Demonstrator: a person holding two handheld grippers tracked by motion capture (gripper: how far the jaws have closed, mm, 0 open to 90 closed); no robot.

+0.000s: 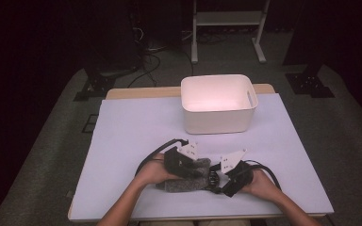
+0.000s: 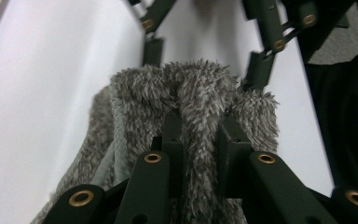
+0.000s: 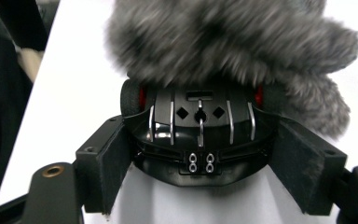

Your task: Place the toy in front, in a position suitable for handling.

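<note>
Nearest, the left tool [image 1: 195, 165] pinches a grey fluffy cloth [image 1: 188, 181], and the right tool [image 1: 217, 178] clasps a black toy car [image 3: 199, 133] half under it. Farther back on the worktop [image 1: 122, 136] stands a white bin [image 1: 218, 104].

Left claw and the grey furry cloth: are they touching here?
Touching. In the left gripper view the left claw is shut on a fold of the grey furry cloth, with its black pads pressed into the pile from both sides.
</note>
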